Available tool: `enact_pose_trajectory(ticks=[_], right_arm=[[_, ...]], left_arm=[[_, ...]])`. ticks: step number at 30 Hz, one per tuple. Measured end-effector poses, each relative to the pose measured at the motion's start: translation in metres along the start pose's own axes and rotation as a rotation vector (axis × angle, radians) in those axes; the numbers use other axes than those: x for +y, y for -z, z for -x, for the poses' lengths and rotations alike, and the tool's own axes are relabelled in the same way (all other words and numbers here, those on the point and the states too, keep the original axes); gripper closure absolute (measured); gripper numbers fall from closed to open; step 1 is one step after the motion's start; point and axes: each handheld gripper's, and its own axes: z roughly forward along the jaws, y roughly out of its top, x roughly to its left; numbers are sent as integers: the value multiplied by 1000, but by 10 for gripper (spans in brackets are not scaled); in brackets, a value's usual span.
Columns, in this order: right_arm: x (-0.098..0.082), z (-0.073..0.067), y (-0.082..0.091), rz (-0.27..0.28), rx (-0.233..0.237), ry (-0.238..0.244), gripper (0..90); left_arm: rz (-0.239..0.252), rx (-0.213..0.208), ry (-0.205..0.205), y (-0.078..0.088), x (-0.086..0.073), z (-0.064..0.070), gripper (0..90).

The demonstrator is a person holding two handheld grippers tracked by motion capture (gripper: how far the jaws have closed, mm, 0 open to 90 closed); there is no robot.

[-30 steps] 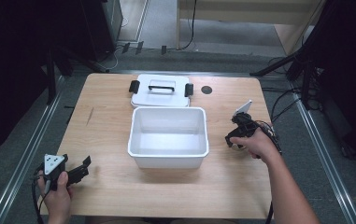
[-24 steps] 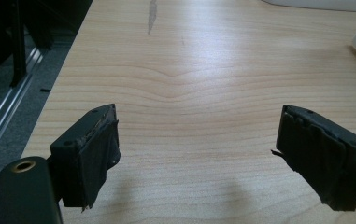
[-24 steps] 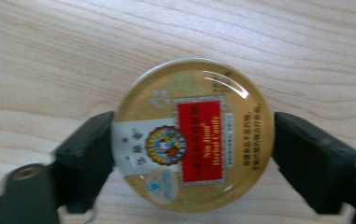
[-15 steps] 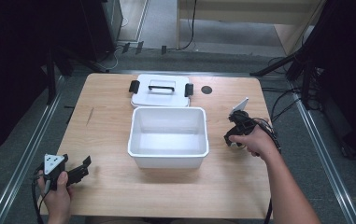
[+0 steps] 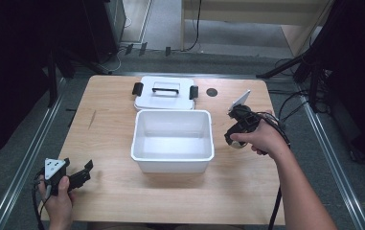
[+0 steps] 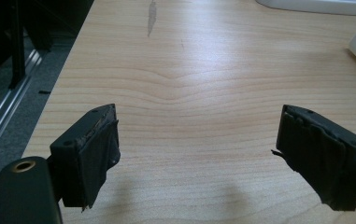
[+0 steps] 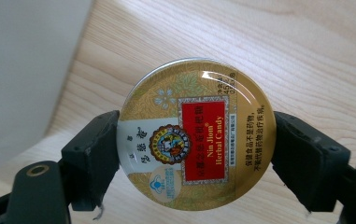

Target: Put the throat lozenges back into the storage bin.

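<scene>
Gold candy tin [image 7: 195, 135] clamped flat by its rim in right gripper [image 5: 238, 135], just right of white bin [image 5: 172, 164]; bin lies leftward. Left gripper [image 5: 82, 173] open, empty, well off bin's front-left corner.

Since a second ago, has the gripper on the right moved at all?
Yes. The right gripper, shut on the candy tin, has drifted nearer the white bin in the high view and looks lifted off the table.
</scene>
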Motion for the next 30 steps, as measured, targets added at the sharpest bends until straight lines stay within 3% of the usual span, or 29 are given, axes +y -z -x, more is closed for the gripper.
enact_pose_trajectory(ticks=[12,21,30], right_arm=[[9,-26,50,19,-13,57,204],[17,-46,73,20,7,86,204],[24,-73,85,44,27,166,204]], left_arm=[[16,-13,19,1,0,-3,136],[46,-22,23,2,-1,-4,135],[83,-35,48,4,-1,-6,136]])
